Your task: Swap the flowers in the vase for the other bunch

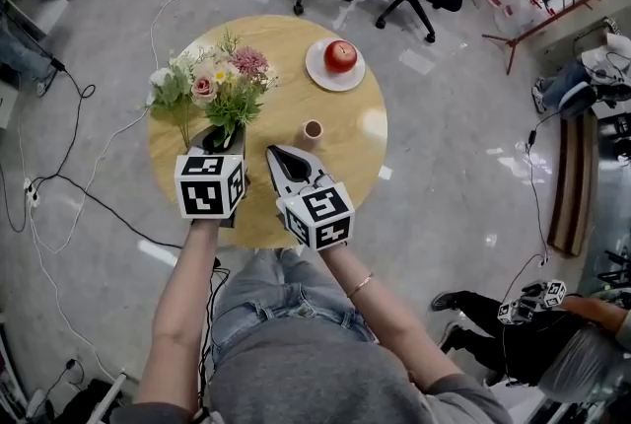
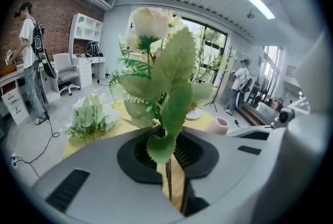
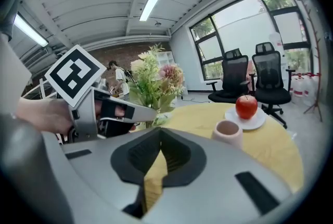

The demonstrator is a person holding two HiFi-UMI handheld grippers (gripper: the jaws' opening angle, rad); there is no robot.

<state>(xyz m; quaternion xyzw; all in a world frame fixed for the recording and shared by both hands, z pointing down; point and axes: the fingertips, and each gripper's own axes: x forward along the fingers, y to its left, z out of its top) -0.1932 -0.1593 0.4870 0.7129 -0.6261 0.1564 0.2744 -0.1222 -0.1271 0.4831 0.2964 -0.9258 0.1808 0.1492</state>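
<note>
While the vase stood empty, the entry for this moment read as follows.

- **Left gripper** (image 1: 226, 138) (image 2: 167, 168): jaws clamped on the thin stems of the pink rose bunch (image 1: 229, 77) (image 2: 158, 69), held upright over the near left part of the round wooden table (image 1: 360, 151).
- **Right gripper** (image 1: 277, 157) (image 3: 158, 139): jaws together, nothing between them, parked just beside the left one.
- **Small pink vase** (image 1: 313, 128) (image 2: 222, 125) (image 3: 227, 129): upright near the table's middle, apart from both grippers, no flowers in it.
- **White-and-green bunch** (image 1: 168, 89) (image 2: 93, 115): lying on the table's left side, close to the edge.
- **Plate** (image 1: 317, 75) with red apple (image 1: 341, 55): on the far side, beyond the vase.

**Hazards, as judged:**
- The vase looked small and light against a tall, leafy bunch, so a stem catching its rim, or top-heavy blooms once seated, could tip it.
- The mouth looked narrow, and splayed stems might miss or jam there.
- The grip bore on slender stems only, and a tilt could let them slide or twist.
- Low leaves could sweep the lying bunch off the edge.
- The idle gripper was not steadying the vase.
</note>
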